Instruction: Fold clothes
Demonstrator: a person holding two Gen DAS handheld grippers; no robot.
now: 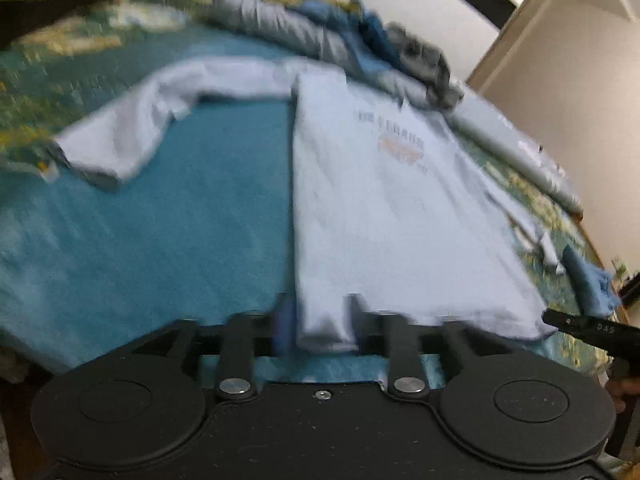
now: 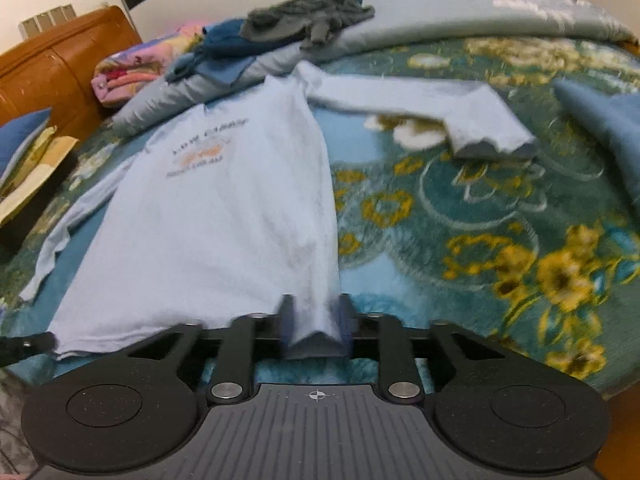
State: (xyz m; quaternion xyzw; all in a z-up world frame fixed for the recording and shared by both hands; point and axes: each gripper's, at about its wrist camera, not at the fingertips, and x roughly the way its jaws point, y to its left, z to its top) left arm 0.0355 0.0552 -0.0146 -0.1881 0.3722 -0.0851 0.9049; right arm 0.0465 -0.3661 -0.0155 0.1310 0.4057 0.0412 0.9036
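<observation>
A pale blue long-sleeved shirt [image 1: 380, 200] [image 2: 224, 208] lies flat on the teal floral blanket [image 2: 480, 220], print side up. One sleeve [image 1: 132, 128] stretches out to the left in the left wrist view, and the other sleeve [image 2: 440, 108] stretches right in the right wrist view. My left gripper [image 1: 319, 312] is at the shirt's near left hem corner, jaws apart, with the hem lying loosely between them. My right gripper [image 2: 316, 316] is at the near right hem corner, jaws also apart, with a fold of hem between the fingers [image 2: 287, 316]. Both views are blurred.
A heap of grey and dark blue clothes [image 2: 304, 12] lies on a rolled grey quilt [image 2: 440, 20] behind the shirt. Another blue garment [image 2: 600, 128] lies at the right. A pink folded blanket [image 2: 132, 72], pillows [image 2: 24, 152] and a brown headboard [image 2: 60, 64] are at the back left.
</observation>
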